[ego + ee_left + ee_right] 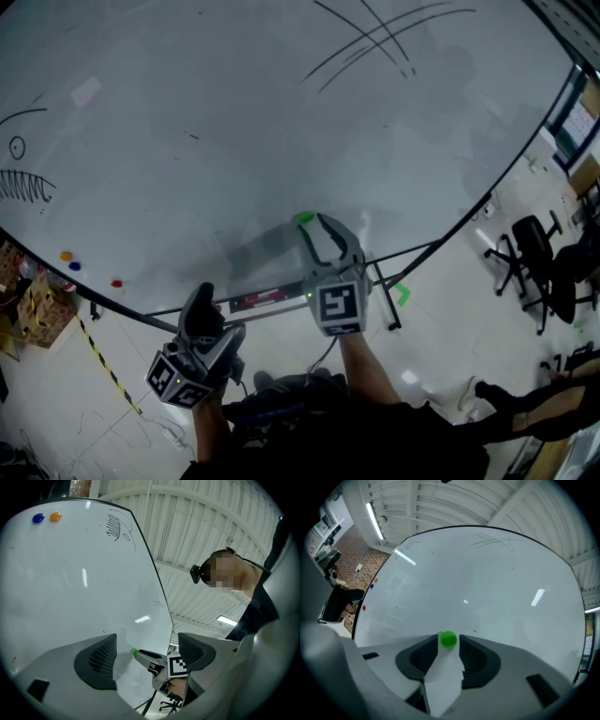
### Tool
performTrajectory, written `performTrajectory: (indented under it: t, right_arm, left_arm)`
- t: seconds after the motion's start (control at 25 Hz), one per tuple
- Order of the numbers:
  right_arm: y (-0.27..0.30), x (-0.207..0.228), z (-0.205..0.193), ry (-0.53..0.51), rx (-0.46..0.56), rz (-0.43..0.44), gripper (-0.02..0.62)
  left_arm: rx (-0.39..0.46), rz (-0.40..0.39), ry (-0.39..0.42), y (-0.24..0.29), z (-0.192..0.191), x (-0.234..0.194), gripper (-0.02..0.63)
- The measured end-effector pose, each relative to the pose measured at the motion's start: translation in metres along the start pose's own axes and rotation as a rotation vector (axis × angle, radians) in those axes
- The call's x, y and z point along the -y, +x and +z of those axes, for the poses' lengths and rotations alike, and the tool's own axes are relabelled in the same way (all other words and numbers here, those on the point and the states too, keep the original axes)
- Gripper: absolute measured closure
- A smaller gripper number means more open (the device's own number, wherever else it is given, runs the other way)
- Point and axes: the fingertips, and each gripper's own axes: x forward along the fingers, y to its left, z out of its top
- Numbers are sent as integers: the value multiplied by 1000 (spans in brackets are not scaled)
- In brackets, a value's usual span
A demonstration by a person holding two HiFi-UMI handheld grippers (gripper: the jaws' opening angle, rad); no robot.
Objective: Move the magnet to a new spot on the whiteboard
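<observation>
The green magnet (448, 639) is gripped by the right gripper (314, 225) low on the whiteboard (234, 112), close above the board's bottom edge and about midway along it. In the left gripper view the magnet appears to be touching the board face, or just off it; which of the two cannot be settled. The step in hand is judged to be the carry: the magnet is held, and no new spot has yet been reached. For the next move, the magnet would need to be pulled clear of the board or slid across it to a bare patch, then pressed flat before the jaws are let go. A weak grip could let it snap back to the board early.

The right jaws are closed to a narrow gap, with the magnet pinched between their tips. The left gripper (202, 298) is held below the board's bottom edge, off the board; its jaws are spread wide with nothing between them.
</observation>
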Motion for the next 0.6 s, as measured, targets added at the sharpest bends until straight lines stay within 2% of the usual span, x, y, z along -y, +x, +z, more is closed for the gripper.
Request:
performTrajectory:
  t: [0.28, 0.6]
  right_arm:
    - [9, -4, 4, -117, 1, -63, 423]
    - [12, -3, 2, -163, 8, -121, 442]
  left_arm:
    - [-10, 7, -4, 2, 0, -5, 199]
    - [-7, 11, 8, 2, 1, -8, 199]
